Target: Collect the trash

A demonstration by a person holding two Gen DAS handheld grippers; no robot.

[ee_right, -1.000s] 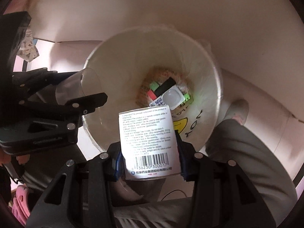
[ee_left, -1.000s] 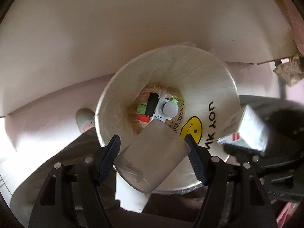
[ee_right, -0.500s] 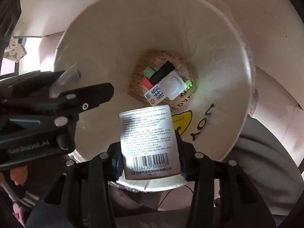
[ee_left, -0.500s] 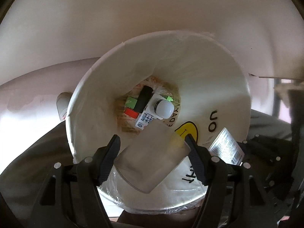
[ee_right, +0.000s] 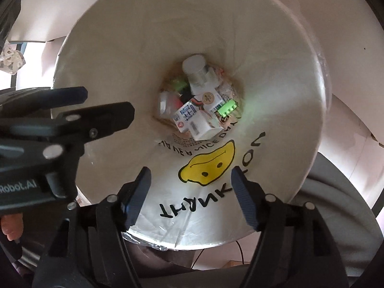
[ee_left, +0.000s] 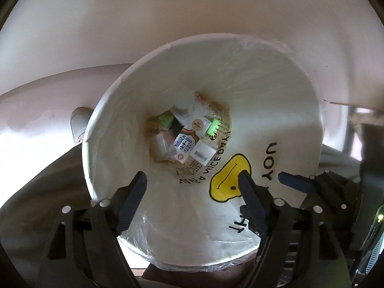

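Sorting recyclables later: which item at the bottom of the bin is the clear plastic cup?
The cup lies at the pile's left edge in the bin, see-through, unlike the printed white boxes beside it.

1. The right gripper [ee_right: 190, 192] is hanging over the white bin [ee_right: 276, 60], its jaws spread wide with nothing between them.
2. The left gripper [ee_right: 105, 105] is reaching in from the left, jaws apart.
3. A clear plastic cup [ee_right: 195, 68] and a white carton [ee_right: 199, 120] are lying among the litter at the bottom of the bin.
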